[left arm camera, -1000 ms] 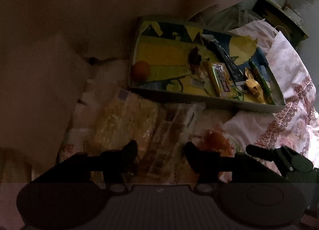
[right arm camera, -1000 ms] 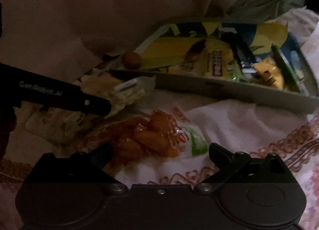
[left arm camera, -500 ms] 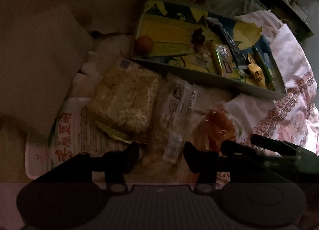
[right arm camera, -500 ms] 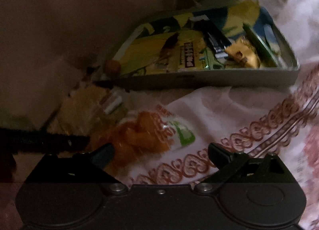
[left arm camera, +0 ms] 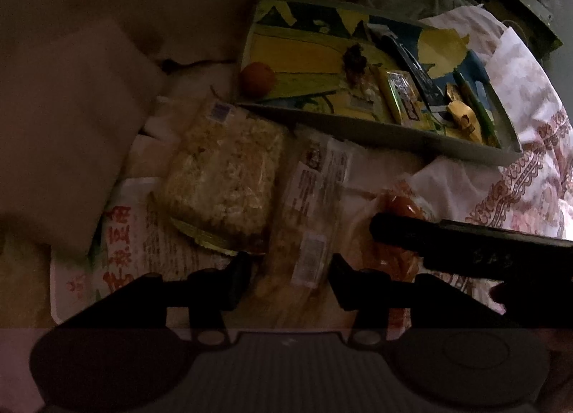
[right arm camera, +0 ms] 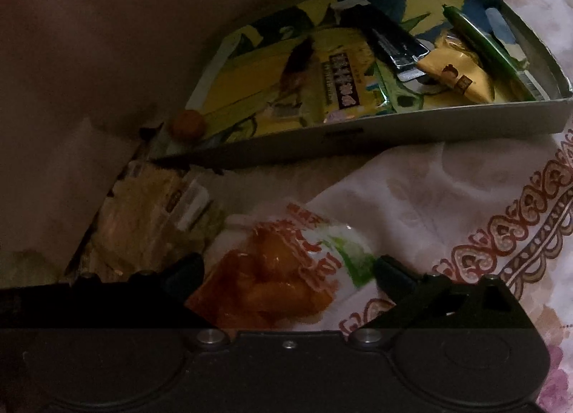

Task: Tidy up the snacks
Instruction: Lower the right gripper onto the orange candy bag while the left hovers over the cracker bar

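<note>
left tool (left arm camera: 288, 275): closing, clear packet (left arm camera: 308, 219) between fingers, long axis running away from tool
right tool (right arm camera: 288, 271): wide, astride orange snack bag (right arm camera: 275, 277) on bed
tray (right arm camera: 412, 133): beyond both

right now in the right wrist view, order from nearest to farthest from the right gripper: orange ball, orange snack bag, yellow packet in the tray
1. orange snack bag, between the right gripper fingers
2. orange ball, upper left, at the tray's corner
3. yellow packet, far right inside the tray

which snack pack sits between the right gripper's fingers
The clear pack of orange pieces, printed red and green; the pale crumbly pack lies off to its left.
</note>
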Available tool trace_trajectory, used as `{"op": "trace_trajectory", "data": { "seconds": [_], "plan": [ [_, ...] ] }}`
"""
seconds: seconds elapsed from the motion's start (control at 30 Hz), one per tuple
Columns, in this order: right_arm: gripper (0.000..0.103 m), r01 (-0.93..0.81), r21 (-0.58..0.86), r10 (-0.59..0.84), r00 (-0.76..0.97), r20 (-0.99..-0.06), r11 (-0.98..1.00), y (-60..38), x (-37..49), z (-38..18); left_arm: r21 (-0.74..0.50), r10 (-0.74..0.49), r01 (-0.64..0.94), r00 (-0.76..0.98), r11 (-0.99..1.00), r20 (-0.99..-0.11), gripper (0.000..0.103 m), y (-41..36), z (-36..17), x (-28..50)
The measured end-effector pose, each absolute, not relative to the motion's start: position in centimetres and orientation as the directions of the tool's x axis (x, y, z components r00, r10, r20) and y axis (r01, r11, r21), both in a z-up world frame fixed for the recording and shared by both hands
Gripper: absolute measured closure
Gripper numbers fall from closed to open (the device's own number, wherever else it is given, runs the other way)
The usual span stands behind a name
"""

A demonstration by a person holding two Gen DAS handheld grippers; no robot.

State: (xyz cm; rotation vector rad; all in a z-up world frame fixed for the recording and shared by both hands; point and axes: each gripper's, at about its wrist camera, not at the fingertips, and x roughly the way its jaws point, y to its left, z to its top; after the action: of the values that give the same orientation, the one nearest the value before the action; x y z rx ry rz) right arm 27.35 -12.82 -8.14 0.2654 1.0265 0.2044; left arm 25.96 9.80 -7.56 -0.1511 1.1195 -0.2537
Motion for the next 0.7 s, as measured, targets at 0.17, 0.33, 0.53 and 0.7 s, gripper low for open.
{"op": "trace_trajectory", "data": {
  "seconds": [0.17, 0.33, 0.53, 0.7],
  "plan": [
    [0.008, -0.021, 0.352, 0.321, 0.464, -0.826, 0.936, -14.7, 26.9, -8.2, -0.223, -0.263, 0.143, 0.411, 0.964, -0.873, 0.051, 9.5, -7.2, 25.0],
    [0.008, 0.009, 0.415, 0.366, 0.453, -0.813, 0.910, -15.6, 26.6, -8.1, -0.217, -0.255, 0.138, 0.410, 0.966, -0.876, 0.051, 9.4, -7.1, 24.9],
    [0.006, 0.013, 0.405, 0.356, 0.454, -0.817, 0.914, -14.8, 27.2, -8.0, -0.208, -0.245, 0.134, 0.407, 0.969, -0.880, 0.051, 9.4, -7.0, 24.8],
    [0.000, 0.022, 0.357, 0.309, 0.449, -0.838, 0.934, -13.1, 28.3, -8.1, -0.191, -0.233, 0.142, 0.405, 0.971, -0.884, 0.051, 9.1, -7.1, 24.8]
  ]
}}
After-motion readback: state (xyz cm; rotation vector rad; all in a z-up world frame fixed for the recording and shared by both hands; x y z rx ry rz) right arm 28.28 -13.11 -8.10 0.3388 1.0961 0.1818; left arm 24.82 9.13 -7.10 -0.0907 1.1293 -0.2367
